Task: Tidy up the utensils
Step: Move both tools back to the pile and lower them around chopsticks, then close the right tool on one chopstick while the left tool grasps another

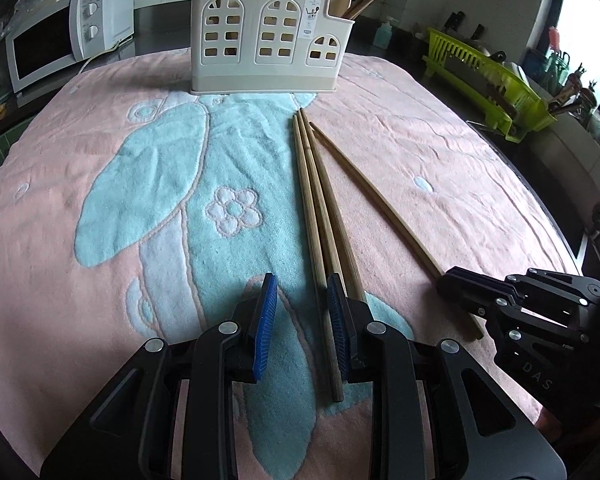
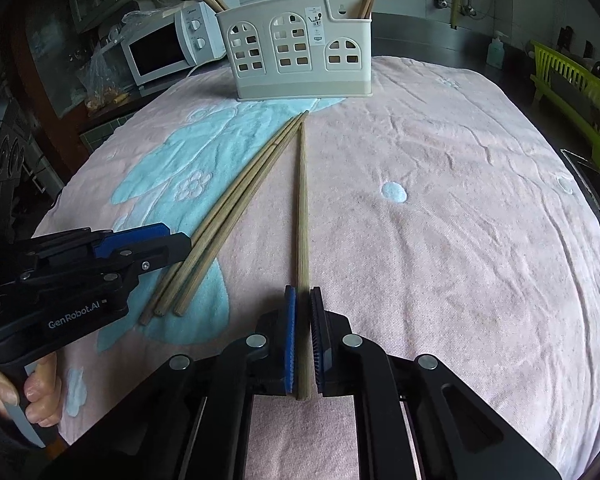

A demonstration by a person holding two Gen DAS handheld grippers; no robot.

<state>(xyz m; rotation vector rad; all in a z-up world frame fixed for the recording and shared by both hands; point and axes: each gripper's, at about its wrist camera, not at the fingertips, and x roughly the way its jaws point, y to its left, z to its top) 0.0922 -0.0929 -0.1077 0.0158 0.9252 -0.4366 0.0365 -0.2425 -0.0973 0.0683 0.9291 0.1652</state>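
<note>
Three wooden chopsticks (image 1: 320,208) (image 2: 228,216) lie side by side on a pink and blue towel (image 1: 440,160). My left gripper (image 1: 302,280) (image 2: 176,238) is open low over their near ends. One stick runs between its blue pads (image 1: 266,320), close to the right pad; the other two pass under the right finger. A fourth chopstick (image 2: 302,220) (image 1: 380,200) lies apart to the right, and my right gripper (image 2: 303,290) (image 1: 446,280) is shut on its near end. A cream utensil holder (image 1: 272,40) (image 2: 300,56) with window cut-outs stands at the towel's far edge with chopsticks in it.
A white microwave (image 1: 60,36) (image 2: 160,48) sits at the back left. A green dish rack (image 1: 492,80) (image 2: 580,92) and a soap bottle (image 1: 384,34) stand at the right. A person's hand (image 2: 40,392) grips the left gripper's handle.
</note>
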